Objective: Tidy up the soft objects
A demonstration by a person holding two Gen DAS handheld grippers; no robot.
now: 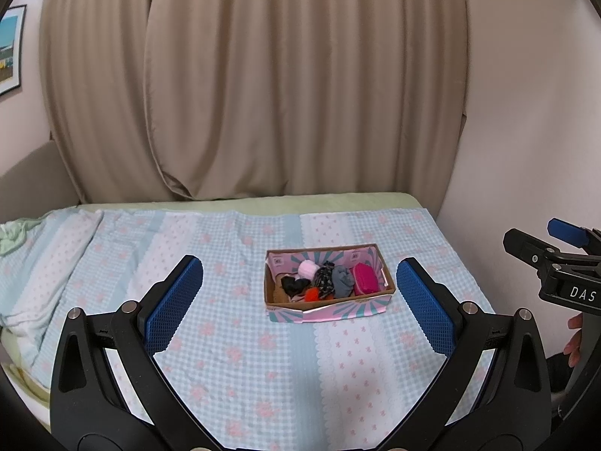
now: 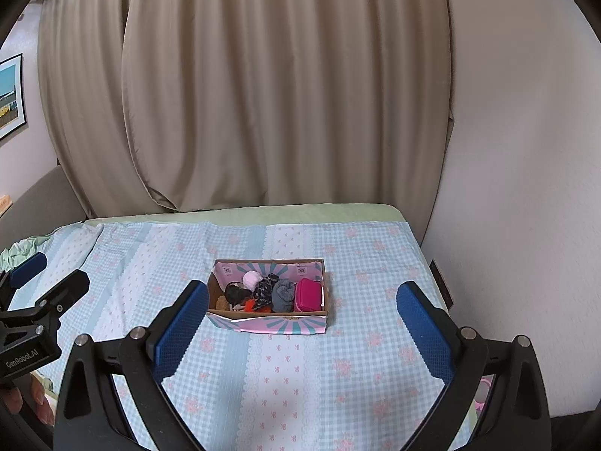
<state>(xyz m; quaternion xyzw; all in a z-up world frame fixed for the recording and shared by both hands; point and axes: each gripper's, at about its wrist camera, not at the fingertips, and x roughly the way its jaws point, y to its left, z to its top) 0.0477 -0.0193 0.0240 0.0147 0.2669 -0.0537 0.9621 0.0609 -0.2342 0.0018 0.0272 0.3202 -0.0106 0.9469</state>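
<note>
A pink and teal cardboard box (image 1: 338, 310) sits on the checked bedspread, also in the right wrist view (image 2: 270, 323). It holds several soft items: a pale pink ball (image 1: 308, 268), black pieces (image 1: 295, 285), an orange piece (image 1: 311, 295), a dark patterned piece (image 1: 325, 278), a grey sock (image 1: 342, 280) and a magenta pouch (image 1: 365, 279). My left gripper (image 1: 299, 282) is open and empty, held back from the box. My right gripper (image 2: 302, 302) is open and empty, also short of the box.
The bed (image 1: 233, 338) is covered with a blue checked spread. Beige curtains (image 1: 263, 94) hang behind it and a white wall (image 2: 526, 188) stands on the right. A crumpled green cloth (image 1: 11, 236) lies at the far left. A picture (image 1: 9, 49) hangs on the left wall.
</note>
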